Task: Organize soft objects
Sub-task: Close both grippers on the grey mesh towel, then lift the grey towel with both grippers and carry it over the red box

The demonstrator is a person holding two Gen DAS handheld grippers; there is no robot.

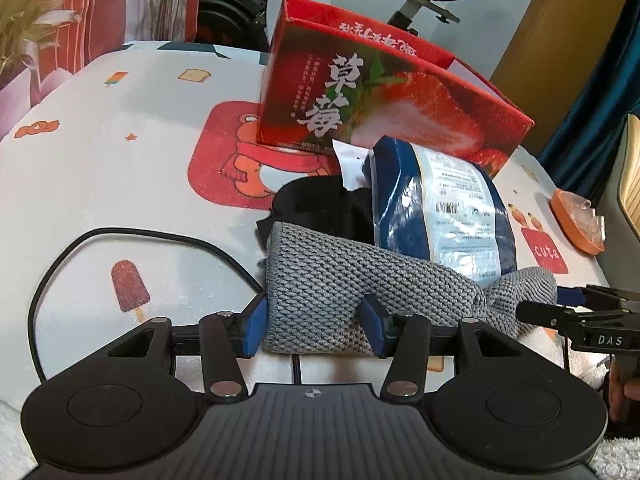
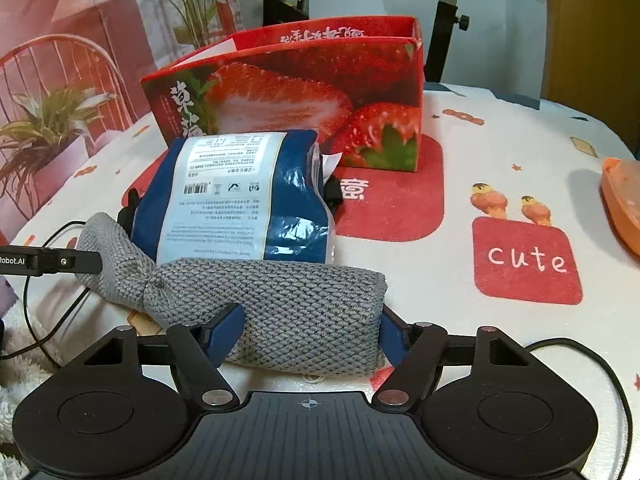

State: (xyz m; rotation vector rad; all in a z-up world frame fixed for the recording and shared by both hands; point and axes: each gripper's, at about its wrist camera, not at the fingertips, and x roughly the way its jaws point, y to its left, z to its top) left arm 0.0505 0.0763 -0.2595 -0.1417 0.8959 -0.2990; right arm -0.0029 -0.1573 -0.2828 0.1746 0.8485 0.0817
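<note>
Left wrist view: your left claw [image 1: 316,330] clamps one end of the grey knitted cloth roll [image 1: 360,284] on the bench [image 1: 120,184].

Right wrist view: your right claw [image 2: 310,334] straddles the roll's other end, pads touching it, blue packet [image 2: 244,200] behind.

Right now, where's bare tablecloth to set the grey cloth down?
Free: the patch around the "cute" print, between the strawberry box and the orange dish. Also left of the grey cloth, inside the black cable loop. Crowded: the blue packet and a black item fill the middle.
</note>
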